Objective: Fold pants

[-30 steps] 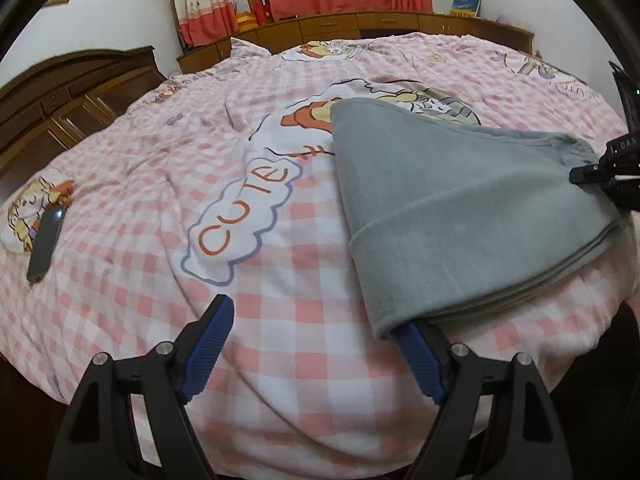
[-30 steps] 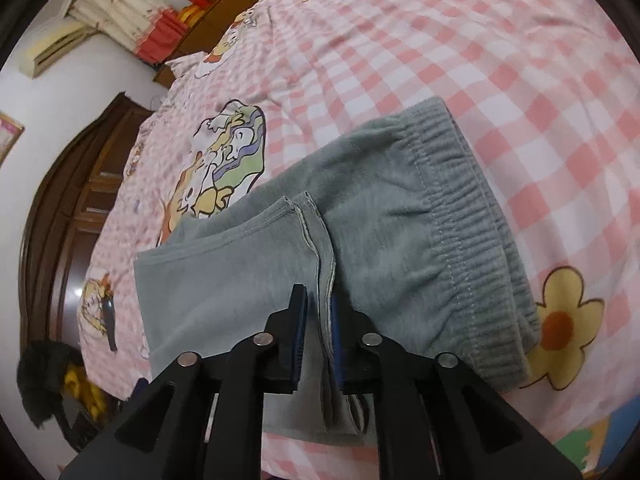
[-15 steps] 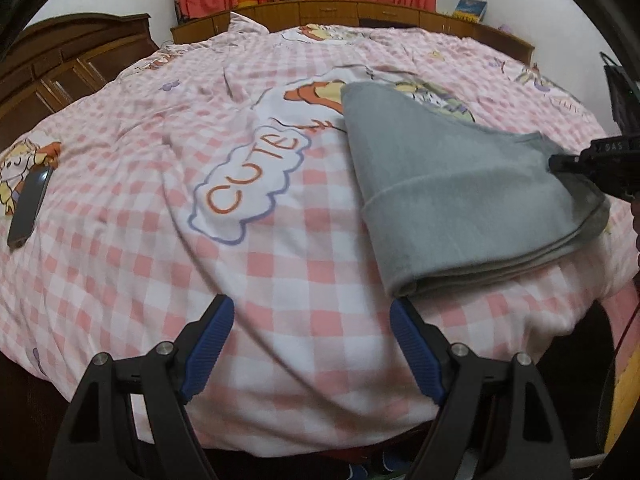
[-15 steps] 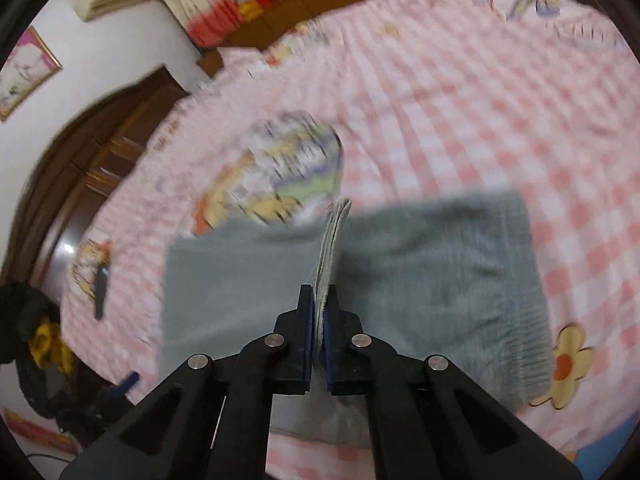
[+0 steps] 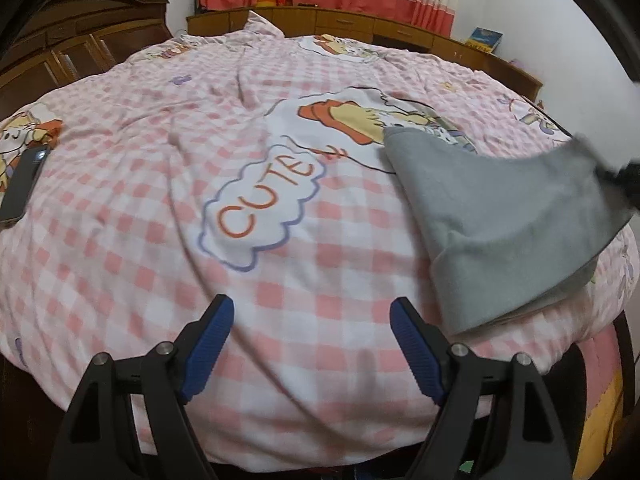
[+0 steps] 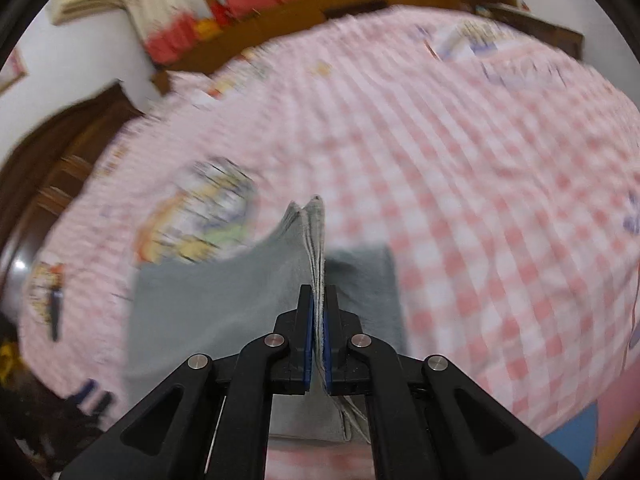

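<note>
Pants (image 5: 504, 220): one grey pair, folded into a flat wad of several layers, lies on the pink-and-white checked bedspread (image 5: 160, 184) at the right of the left wrist view, close to the near edge of the bed. The cloth is soft, plain grey and fleecy, with a rounded fold along its near left side and stacked edges showing at the near right corner. Two grippers are in play. The left gripper (image 5: 310, 344) hangs over the near part of the bedspread with its blue pads wide apart and nothing between them; the pants lie just to the right of its right finger and a little farther away, not touching it. The right gripper (image 6: 317, 320) has its jaws pressed together on a bunch of the pants' layered edges, which stand up as a thin ridge between the pads and stick out beyond the tips; the rest of the pants (image 6: 208, 312) spreads below it to the left and right on the bed. That view is blurred. One dark phone (image 5: 22, 184) lies at the far left of the bed, well apart from the pants. One "CUTE" cloud print (image 5: 260, 208) sits between the phone and the pants.
</note>
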`<move>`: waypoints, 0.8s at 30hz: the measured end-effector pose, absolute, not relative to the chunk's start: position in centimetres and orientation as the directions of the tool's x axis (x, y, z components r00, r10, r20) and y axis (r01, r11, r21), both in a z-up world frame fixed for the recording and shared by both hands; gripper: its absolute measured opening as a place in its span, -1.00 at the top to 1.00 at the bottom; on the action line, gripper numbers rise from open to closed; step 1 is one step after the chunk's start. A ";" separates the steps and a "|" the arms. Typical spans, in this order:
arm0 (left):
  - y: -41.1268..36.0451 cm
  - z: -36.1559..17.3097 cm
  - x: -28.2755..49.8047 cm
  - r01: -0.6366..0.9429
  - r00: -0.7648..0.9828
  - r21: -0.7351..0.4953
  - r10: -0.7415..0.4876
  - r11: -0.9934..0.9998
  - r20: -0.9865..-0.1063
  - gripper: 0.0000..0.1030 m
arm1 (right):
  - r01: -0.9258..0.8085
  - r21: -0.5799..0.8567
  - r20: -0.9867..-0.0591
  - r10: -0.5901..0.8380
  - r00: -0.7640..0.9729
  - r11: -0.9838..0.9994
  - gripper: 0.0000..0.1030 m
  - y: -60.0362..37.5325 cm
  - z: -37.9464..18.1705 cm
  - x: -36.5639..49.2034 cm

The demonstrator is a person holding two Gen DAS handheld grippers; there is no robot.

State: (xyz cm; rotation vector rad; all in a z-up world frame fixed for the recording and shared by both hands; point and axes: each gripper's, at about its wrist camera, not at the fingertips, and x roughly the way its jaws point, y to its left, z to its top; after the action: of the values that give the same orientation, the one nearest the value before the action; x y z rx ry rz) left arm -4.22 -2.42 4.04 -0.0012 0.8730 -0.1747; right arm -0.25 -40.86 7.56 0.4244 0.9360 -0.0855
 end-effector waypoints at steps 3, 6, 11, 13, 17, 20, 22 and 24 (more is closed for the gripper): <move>-3.3 4.1 -3.8 0.179 0.623 -0.083 -0.178 0.980 -0.761 -0.63 | 0.308 0.292 -0.839 0.088 0.537 0.906 0.90 -41.6 3.8 0.2; -3.9 4.3 -3.2 0.196 0.616 -0.092 -0.196 0.976 -0.763 -0.63 | 0.298 0.309 -0.827 0.100 0.553 0.903 0.90 -42.3 3.5 -0.1; -4.6 5.6 -1.2 0.231 0.618 -0.135 -0.252 0.964 -0.745 -0.63 | 0.304 0.254 -0.825 0.042 0.563 0.918 0.71 -42.1 6.9 -1.0; -5.0 6.3 0.2 0.259 0.608 -0.167 -0.295 0.951 -0.737 -0.63 | 0.287 0.257 -0.805 0.040 0.592 0.923 0.63 -41.5 8.5 -1.7; -5.9 6.9 4.3 0.298 0.549 -0.278 -0.402 0.913 -0.733 -0.63 | 0.217 0.302 -0.773 0.105 0.625 0.928 0.53 -38.6 10.0 -2.1; -6.8 6.6 7.4 0.315 0.495 -0.327 -0.448 0.891 -0.744 -0.46 | 0.164 0.386 -0.761 0.213 0.612 0.908 0.53 -35.5 9.2 -1.9; -7.5 6.1 9.0 0.317 0.450 -0.366 -0.479 0.875 -0.754 -0.43 | 0.127 0.435 -0.752 0.282 0.595 0.891 0.53 -33.1 8.2 -1.9; -8.2 5.6 10.5 0.320 0.421 -0.365 -0.476 0.874 -0.772 -0.43 | 0.091 0.469 -0.744 0.337 0.577 0.879 0.53 -30.9 7.4 -1.8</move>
State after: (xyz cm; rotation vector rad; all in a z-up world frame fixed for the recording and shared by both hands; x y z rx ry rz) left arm 10.49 -8.23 5.61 -0.1714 1.0212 -0.5018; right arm -1.81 -30.94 7.38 0.4953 0.9544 0.1512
